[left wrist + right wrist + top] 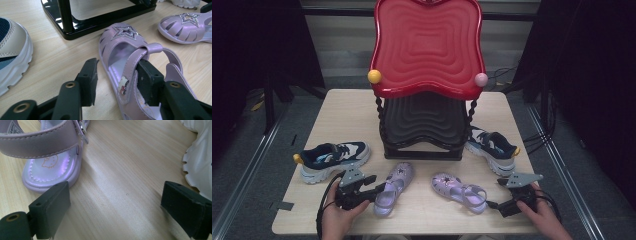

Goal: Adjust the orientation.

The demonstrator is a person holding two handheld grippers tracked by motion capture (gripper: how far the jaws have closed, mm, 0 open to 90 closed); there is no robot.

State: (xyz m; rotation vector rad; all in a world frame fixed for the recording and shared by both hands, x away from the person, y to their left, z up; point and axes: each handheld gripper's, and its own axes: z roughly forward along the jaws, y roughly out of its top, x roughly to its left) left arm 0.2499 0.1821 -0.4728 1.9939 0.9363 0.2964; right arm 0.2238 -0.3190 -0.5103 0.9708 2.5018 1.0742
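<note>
On the far left of the counter (342, 107) lies a navy and white sneaker (333, 159), its toe pointing right and its white sole turned toward me.

Just right of it is my left gripper (381, 188), held low over the wood by my left hand (337, 214). Its fingers (88, 80) straddle the near side wall of the left purple sandal (394, 188): one finger stands outside on the bare counter, the other sits inside the shoe under the strap. From the left gripper view a gap shows between the outer finger and the sandal's edge, so the fingers are not clamped on it; they are partway together with the side wall between them. That sandal lies in front of the rack with its star-decorated toe pointing away from me.

Behind it, at the middle of the counter, stands a black two-tier shoe rack (424, 131) with a red wavy top tray (427, 47).

Right of centre lies the second purple sandal (460, 191), its toe to the left and its heel strap to the right.

Farther right, beside the rack's foot, sits another navy and white sneaker (492, 147).

At the far right my right gripper (498, 192) rests near the counter's edge in my right hand (543, 215). Its fingers (51, 207) are spread wide with only bare wood between them, the second sandal's heel just beside one finger.
</note>
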